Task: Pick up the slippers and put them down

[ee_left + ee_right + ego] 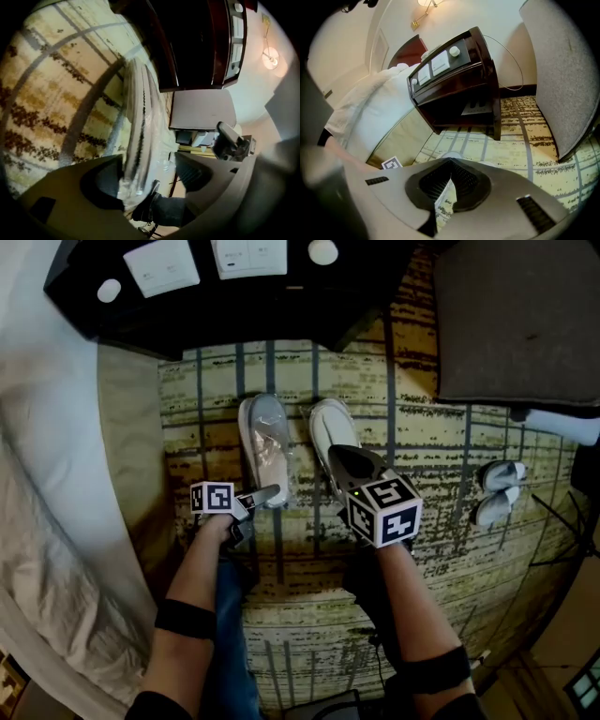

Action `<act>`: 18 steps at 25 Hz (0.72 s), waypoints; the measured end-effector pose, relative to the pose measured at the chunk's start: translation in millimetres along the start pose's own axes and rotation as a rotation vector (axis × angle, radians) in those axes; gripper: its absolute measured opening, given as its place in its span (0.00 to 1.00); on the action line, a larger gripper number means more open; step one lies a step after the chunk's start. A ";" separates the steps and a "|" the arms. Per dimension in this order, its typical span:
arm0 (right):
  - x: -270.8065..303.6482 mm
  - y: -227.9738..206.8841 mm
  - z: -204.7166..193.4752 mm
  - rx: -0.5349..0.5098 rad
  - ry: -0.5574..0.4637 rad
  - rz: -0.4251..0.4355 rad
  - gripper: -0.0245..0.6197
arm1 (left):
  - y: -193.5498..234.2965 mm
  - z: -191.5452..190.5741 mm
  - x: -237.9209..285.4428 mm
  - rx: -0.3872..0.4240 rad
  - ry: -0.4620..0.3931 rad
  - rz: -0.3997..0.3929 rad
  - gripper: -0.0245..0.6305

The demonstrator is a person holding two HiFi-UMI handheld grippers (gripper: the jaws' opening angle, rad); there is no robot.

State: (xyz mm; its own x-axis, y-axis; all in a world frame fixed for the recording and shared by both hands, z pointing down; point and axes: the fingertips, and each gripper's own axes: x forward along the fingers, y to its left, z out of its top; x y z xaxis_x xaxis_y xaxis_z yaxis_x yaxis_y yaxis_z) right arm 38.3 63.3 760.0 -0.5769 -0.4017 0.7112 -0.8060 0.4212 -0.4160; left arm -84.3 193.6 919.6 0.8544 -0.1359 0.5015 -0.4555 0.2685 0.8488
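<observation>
Two white slippers lie side by side on the patterned carpet [422, 549]. The left slipper [267, 442] is wrapped in clear plastic. My left gripper [267, 493] is at its heel end. In the left gripper view this slipper [138, 117] runs between the jaws of the left gripper [150, 173], which stand apart: it lies against one pad and clear of the other. The right slipper [330, 427] lies flat, and my right gripper [339, 457] sits over its heel. In the right gripper view the right gripper [449, 180] is shut on a thin white strip [444, 201] of that slipper.
A dark nightstand [234, 287] stands just beyond the slippers. A white bed [56, 456] runs along the left. A grey upholstered seat [516, 324] is at the upper right. Another white pair of slippers [497, 488] lies on the carpet at the right.
</observation>
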 end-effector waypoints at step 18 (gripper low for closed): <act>-123.7 57.6 107.4 0.026 -0.038 -0.029 0.04 | -119.1 -26.9 -100.2 0.034 -0.074 0.320 0.93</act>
State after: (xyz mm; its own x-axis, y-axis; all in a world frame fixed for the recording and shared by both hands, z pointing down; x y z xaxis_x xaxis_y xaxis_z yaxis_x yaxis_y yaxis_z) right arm 49.0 49.9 587.2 -0.5574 -0.4444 0.7013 -0.8254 0.3878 -0.4103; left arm -109.0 200.9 763.7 0.6470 -0.1192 0.7531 -0.7067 0.2773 0.6510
